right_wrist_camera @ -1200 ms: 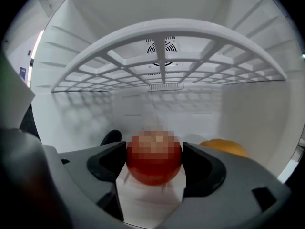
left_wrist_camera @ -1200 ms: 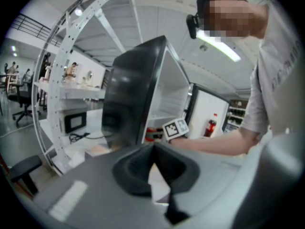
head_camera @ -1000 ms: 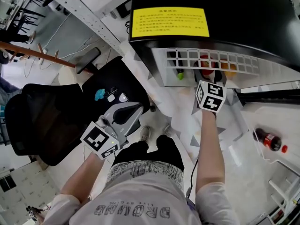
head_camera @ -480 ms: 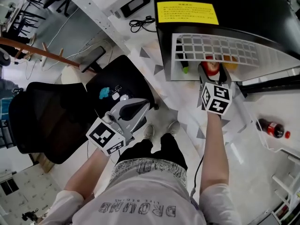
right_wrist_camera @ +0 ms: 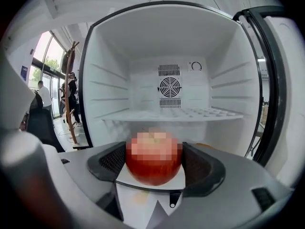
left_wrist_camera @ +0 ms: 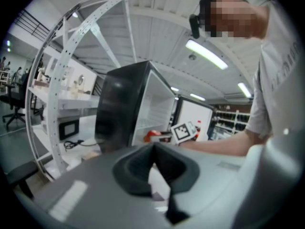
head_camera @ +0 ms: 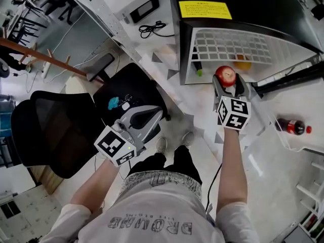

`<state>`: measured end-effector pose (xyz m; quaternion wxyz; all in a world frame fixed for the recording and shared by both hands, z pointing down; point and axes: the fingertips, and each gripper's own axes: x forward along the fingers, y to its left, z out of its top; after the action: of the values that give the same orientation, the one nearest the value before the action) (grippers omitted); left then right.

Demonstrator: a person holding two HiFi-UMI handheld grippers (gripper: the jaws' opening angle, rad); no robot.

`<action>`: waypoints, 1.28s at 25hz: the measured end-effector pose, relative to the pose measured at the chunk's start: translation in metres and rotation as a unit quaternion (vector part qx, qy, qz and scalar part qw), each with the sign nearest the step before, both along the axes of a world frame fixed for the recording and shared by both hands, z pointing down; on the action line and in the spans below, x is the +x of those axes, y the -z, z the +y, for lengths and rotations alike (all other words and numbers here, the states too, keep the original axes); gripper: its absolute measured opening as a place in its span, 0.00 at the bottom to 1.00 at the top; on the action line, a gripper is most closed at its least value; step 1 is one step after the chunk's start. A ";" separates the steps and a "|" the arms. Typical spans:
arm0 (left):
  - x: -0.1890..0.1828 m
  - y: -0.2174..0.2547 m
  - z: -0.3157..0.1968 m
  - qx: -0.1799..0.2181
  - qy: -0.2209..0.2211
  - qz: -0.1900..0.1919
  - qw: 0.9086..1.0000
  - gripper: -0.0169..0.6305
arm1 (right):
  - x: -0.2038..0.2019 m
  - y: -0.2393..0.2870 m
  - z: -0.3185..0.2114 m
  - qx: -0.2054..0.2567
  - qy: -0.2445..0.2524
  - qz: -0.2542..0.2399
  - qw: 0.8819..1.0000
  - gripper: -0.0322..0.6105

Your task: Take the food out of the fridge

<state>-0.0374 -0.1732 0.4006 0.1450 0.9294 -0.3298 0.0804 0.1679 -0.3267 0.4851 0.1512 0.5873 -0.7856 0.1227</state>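
Since a second ago my right hand-held gripper (head_camera: 228, 83) has drawn back from under the wire shelf (head_camera: 228, 44), and the red apple (head_camera: 226, 75) clamped between its jaws now sits outside the fridge (head_camera: 253, 4), just before its open front. Inside, the head view shows an orange fruit (head_camera: 243, 64) and a green-tipped item (head_camera: 199, 72) below that shelf; the right gripper view shows instead the back wall's round fan grille (right_wrist_camera: 170, 87). My left hand-held gripper (left_wrist_camera: 152, 156) hangs low by a black chair (head_camera: 48, 130), jaws together
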 end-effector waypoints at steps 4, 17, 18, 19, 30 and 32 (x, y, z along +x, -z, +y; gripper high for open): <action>-0.004 0.005 0.008 0.004 -0.002 0.007 1.000 0.03 | -0.004 0.015 0.017 0.009 0.004 0.002 1.000 0.57; -0.010 0.027 0.021 0.027 -0.018 0.029 0.999 0.03 | -0.014 0.068 0.071 0.040 0.009 -0.001 0.999 0.57; -0.011 0.028 0.022 0.029 -0.020 0.030 0.999 0.03 | -0.015 0.072 0.075 0.042 0.008 -0.002 0.999 0.57; -0.011 0.029 0.023 0.030 -0.022 0.031 0.999 0.03 | -0.015 0.076 0.078 0.045 0.006 -0.003 0.999 0.57; -0.013 0.043 0.024 0.047 -0.035 0.044 0.997 0.03 | -0.024 0.114 0.120 0.066 0.008 -0.023 0.997 0.57; -0.015 0.045 0.024 0.051 -0.034 0.046 0.997 0.03 | -0.027 0.123 0.125 0.073 0.011 -0.026 0.997 0.57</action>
<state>-0.0524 -0.1489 0.3555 0.1097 0.9490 -0.2943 0.0262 0.1412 -0.2014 0.3618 0.0886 0.5846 -0.8026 0.0787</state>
